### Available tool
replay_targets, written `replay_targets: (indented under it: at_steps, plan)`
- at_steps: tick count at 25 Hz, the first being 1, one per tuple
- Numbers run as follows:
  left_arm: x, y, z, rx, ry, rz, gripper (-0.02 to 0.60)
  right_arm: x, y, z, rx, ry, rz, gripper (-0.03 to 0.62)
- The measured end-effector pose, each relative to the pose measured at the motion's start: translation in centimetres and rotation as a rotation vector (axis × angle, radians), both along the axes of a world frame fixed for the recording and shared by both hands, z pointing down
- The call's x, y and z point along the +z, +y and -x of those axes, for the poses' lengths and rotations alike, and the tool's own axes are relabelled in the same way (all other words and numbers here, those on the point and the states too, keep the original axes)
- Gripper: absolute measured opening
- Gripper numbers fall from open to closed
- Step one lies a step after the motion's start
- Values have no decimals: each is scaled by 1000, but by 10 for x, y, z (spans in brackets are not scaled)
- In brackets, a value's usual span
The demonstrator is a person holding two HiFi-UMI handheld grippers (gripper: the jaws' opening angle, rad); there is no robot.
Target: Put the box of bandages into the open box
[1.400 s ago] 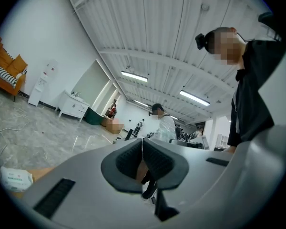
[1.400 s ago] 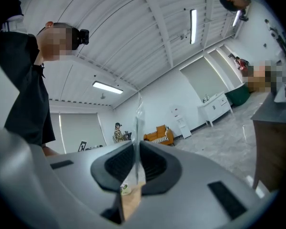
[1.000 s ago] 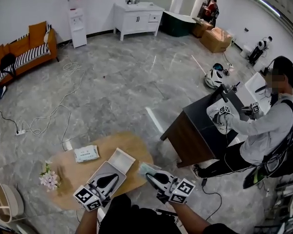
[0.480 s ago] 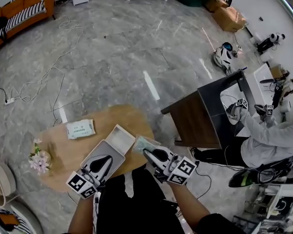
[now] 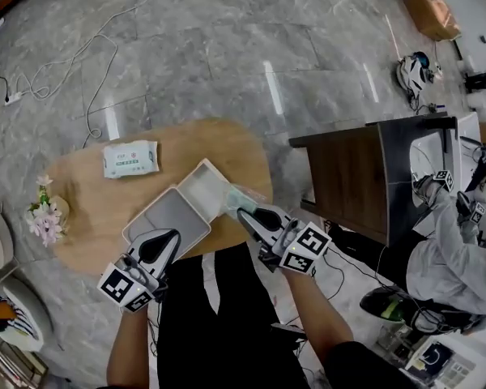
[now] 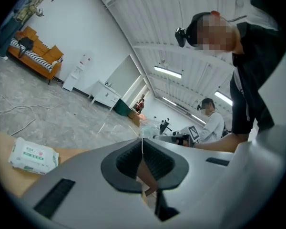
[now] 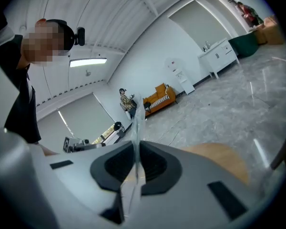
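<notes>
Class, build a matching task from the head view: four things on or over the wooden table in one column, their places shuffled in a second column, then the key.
Things:
1. wipes pack
2. flowers
3. bandages
4. open box

Places:
A. gripped in the right gripper's jaws
B. near edge of the table, at the left gripper's tip
C. left end of the table
D. lying flat on the table's far half, nothing touching it

Pairs: 1-D, 2-C, 3-A, 4-B
</notes>
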State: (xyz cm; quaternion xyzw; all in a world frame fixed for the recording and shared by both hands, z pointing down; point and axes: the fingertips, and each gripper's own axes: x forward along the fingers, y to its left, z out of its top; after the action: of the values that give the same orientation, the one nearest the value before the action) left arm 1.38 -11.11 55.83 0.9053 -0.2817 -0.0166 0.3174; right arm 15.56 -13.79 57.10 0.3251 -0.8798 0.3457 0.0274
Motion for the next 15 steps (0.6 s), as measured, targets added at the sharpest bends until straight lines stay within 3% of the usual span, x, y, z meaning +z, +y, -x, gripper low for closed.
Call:
replay_targets:
  at_steps: [6, 15]
  plan:
    - [52, 7, 11, -65, -24, 47, 18, 80, 2, 18, -92, 37, 92, 35]
    - [107, 12, 9, -68, -31, 104, 18, 174, -4, 40, -172, 45, 224, 35]
